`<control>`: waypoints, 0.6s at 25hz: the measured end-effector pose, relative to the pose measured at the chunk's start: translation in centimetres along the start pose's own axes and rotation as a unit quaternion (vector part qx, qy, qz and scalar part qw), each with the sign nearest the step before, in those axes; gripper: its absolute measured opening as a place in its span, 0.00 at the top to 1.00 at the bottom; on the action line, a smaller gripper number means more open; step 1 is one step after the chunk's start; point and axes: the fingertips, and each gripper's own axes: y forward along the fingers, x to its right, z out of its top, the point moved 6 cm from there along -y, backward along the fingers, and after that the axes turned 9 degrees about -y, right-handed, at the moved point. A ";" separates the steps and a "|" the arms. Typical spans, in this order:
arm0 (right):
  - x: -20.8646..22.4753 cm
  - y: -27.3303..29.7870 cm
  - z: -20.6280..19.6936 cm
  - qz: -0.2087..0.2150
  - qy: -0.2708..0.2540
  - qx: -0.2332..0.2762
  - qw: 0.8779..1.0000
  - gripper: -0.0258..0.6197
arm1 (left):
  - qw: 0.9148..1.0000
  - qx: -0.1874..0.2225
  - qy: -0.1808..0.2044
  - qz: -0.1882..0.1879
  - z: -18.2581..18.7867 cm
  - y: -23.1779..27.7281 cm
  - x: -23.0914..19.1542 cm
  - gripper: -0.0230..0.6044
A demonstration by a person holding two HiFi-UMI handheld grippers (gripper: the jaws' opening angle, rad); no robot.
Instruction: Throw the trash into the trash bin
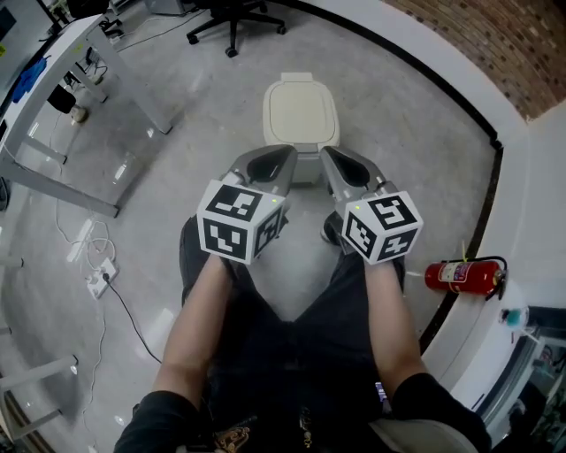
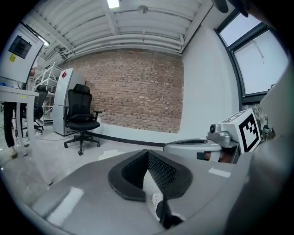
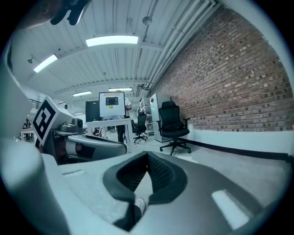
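Observation:
A cream trash bin with its lid down stands on the grey floor, just beyond both grippers in the head view. My left gripper is held up in front of it, jaws shut with nothing between them. Beside it, my right gripper is also shut and empty. In the left gripper view the left gripper has its dark pads meeting at the tip, and the right gripper's marker cube shows at the right. In the right gripper view the right gripper has its pads meeting too. No trash shows in any view.
A red fire extinguisher lies by the curved white wall base at the right. A black office chair stands beyond the bin, a white desk at the far left, and a power strip with cables on the floor at the left.

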 end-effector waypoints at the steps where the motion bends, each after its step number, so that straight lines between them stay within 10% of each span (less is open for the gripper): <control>1: -0.5 -0.5 0.2 0.001 -0.001 0.005 1.000 0.96 | 1.000 0.005 -0.001 0.000 0.0 -0.7 0.4 0.95; 15: -5.2 -6.6 3.9 0.009 -0.018 0.067 0.998 0.96 | 0.999 0.053 -0.007 0.010 0.5 -7.1 5.1 0.95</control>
